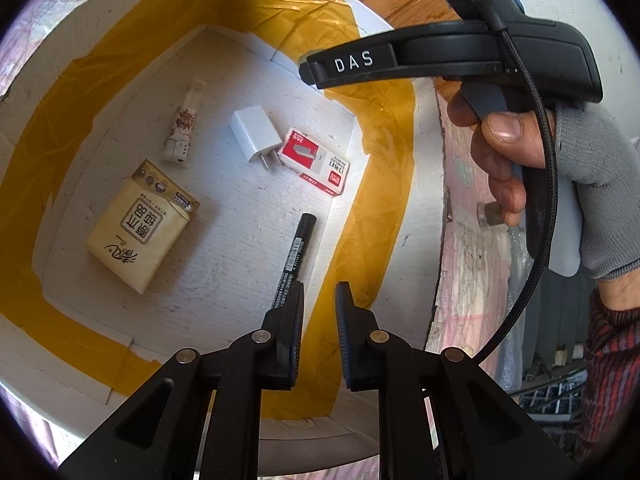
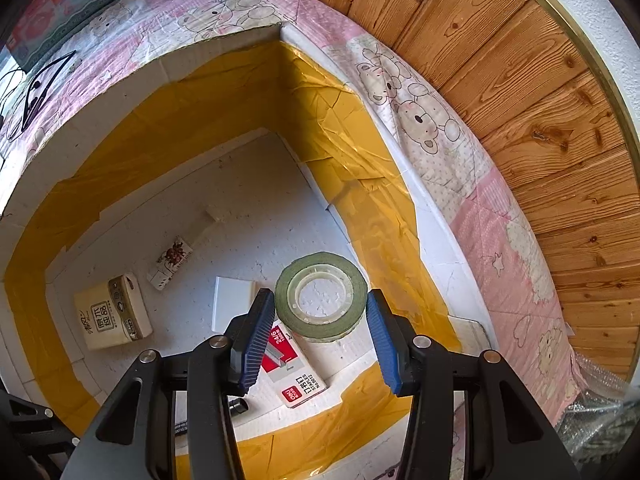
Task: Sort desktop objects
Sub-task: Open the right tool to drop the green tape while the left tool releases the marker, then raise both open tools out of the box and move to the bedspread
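A white foam box [image 1: 424, 208] lined with yellow tape holds a tissue pack [image 1: 140, 228], a white charger [image 1: 256, 136], a red staples box [image 1: 316, 160], a patterned tube [image 1: 182, 128] and a black marker [image 1: 294, 252]. My left gripper [image 1: 320, 292] hovers open and empty over the marker's near end. In the right wrist view the right gripper [image 2: 320, 300] is open above the box, and a green tape roll [image 2: 322, 300] sits between its fingers, partly over the staples box [image 2: 292, 364]; whether the roll touches the pads is unclear. The tissue pack [image 2: 112, 312], the tube [image 2: 172, 260] and the charger [image 2: 234, 304] lie to the left.
The box [image 2: 400, 160] rests on a pink cartoon-print cloth [image 2: 440, 128] beside a wooden panel wall [image 2: 540, 120]. The right hand-held gripper body [image 1: 460, 56] and gloved hand [image 1: 580, 184] hang above the box's right side. Bubble wrap [image 2: 600, 400] lies at the right.
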